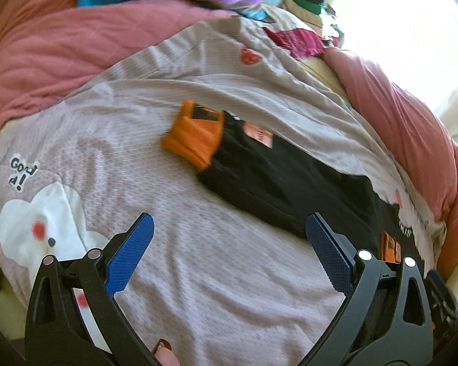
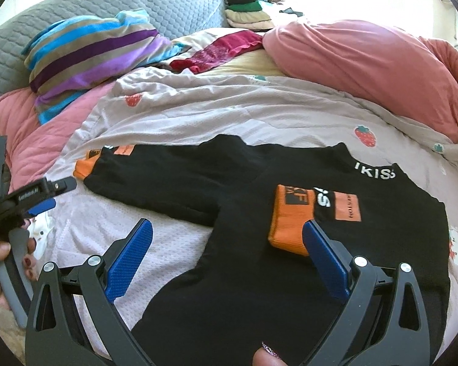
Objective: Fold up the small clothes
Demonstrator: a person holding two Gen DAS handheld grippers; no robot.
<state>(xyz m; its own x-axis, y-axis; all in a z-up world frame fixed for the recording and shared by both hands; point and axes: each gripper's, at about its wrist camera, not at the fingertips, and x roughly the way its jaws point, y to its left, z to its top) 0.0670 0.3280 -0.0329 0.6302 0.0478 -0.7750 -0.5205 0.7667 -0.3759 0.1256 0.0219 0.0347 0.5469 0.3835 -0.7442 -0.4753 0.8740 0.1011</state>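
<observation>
On the bed's pale strawberry-print cover (image 2: 259, 122) lies the black top (image 2: 229, 274), one sleeve already folded across its body, the other stretched out to its orange cuff (image 1: 195, 134). Both tools hang over it empty, blades wide apart: the right tool (image 2: 227, 253) above the body, the left tool (image 1: 229, 244) short of the outstretched sleeve. A pinch could gather the cover too, or drag the folded sleeve askew. The hem is cut off below, and glare washes out the window side.
</observation>
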